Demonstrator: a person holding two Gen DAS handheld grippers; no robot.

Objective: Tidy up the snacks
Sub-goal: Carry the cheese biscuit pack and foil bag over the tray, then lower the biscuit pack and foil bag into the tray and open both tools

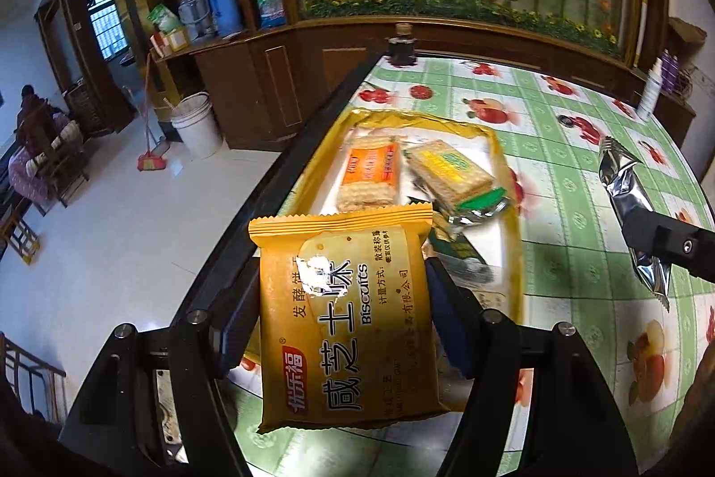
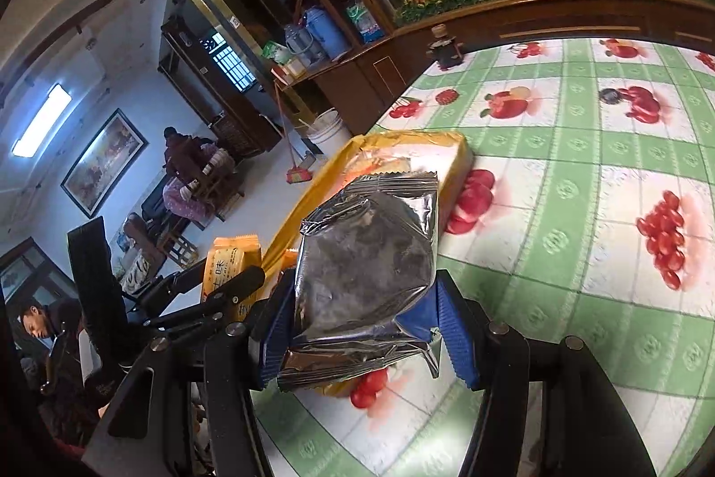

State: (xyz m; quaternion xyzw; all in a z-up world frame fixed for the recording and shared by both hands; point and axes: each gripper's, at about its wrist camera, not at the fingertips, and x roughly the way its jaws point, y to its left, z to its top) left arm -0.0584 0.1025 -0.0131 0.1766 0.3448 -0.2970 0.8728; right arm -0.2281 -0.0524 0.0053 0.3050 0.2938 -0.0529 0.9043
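Gripping biscuit packet [image 1: 344,311], left claw [image 1: 344,325]

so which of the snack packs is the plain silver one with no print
The foil pack clamped in the right gripper; the left gripper holds a printed yellow biscuit pack.

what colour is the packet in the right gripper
Shiny silver foil packet, seen best in the right wrist view.
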